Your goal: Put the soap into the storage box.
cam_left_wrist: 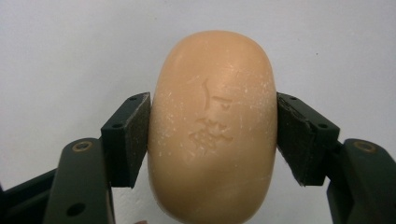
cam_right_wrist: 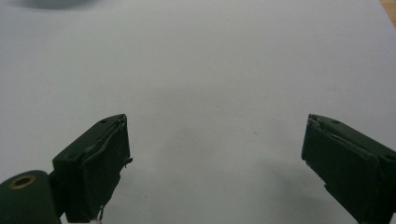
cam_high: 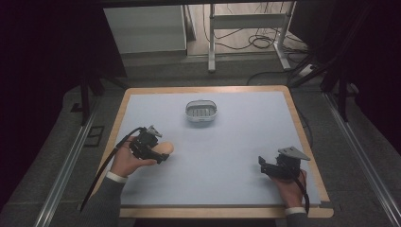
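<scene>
Soap [cam_high: 165, 149] sat clamped in the left gripper [cam_high: 162, 153] over the mat's [cam_high: 227, 156] left side.
From above, the right gripper [cam_high: 263, 165] rested near the right edge, well apart from a dish [cam_high: 201, 111], perhaps a soap tray, farther back. The left gripper view showed both pads [cam_left_wrist: 128, 135] pressing the soap's [cam_left_wrist: 212, 126] flanks. The right gripper view showed its jaws spread wide over bare mat [cam_right_wrist: 201, 70].
</scene>
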{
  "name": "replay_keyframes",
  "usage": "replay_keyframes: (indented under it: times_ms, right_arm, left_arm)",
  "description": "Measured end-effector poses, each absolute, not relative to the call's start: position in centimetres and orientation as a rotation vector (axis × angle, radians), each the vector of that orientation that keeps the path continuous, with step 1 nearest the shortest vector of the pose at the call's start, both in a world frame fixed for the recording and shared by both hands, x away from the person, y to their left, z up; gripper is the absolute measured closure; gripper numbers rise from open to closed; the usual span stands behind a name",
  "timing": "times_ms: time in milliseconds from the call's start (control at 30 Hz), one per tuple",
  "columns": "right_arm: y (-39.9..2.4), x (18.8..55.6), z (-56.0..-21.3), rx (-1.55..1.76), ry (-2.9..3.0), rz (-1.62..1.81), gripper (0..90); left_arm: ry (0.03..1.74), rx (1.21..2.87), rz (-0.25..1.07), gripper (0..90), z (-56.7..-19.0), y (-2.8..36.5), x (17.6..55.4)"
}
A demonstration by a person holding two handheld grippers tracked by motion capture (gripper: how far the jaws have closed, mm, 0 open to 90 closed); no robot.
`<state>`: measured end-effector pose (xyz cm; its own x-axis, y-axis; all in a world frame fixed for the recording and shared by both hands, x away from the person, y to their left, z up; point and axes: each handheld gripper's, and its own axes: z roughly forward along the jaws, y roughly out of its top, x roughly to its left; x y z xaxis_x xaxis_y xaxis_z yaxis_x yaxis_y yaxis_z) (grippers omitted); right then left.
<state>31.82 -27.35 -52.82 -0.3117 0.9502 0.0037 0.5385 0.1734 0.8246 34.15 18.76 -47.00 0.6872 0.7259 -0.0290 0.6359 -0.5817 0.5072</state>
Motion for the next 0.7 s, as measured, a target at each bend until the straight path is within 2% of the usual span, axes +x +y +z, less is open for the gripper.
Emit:
replay_keyframes:
  times_ms: [700]
  right_arm:
    - [-27.4, 31.8, -52.8, 1.401, 1.93, 1.015, 8.5]
  left_arm:
    - [1.031, 2.423, 0.269, 32.1, -46.3, 17.8, 35.7]
